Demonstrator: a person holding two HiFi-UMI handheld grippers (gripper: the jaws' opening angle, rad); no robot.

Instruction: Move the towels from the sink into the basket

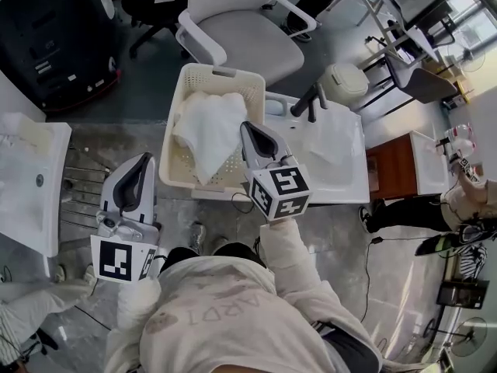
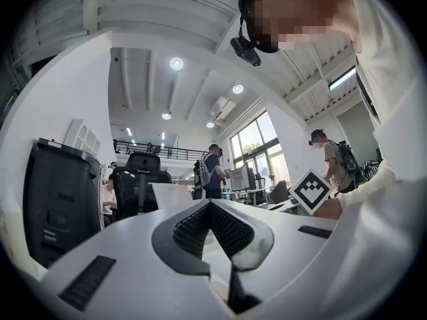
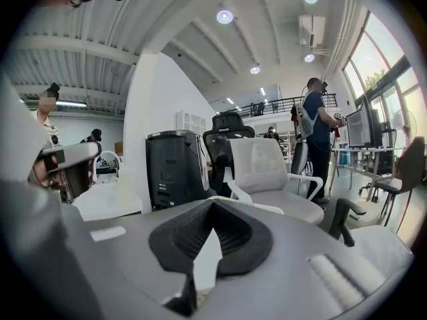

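A cream plastic basket (image 1: 221,72) stands on the floor to the left of the white sink (image 1: 345,185). A white towel (image 1: 210,127) lies piled inside it and drapes toward its near wall. My right gripper (image 1: 247,126) hovers at the basket's right edge, close to the towel, with its jaws shut and nothing seen held. In the right gripper view its tips (image 3: 213,203) meet and point at a white chair. My left gripper (image 1: 145,158) hangs lower left of the basket over the floor, also shut and empty (image 2: 210,203). I cannot tell whether any cloth lies in the sink basin.
A black faucet (image 1: 307,99) rises at the sink's back. A white office chair (image 1: 248,29) stands just behind the basket, next to a small white bin (image 1: 345,80). A black machine (image 1: 54,29) sits far left, a second white sink (image 1: 31,177) at the left edge, and a person (image 1: 466,200) at the right.
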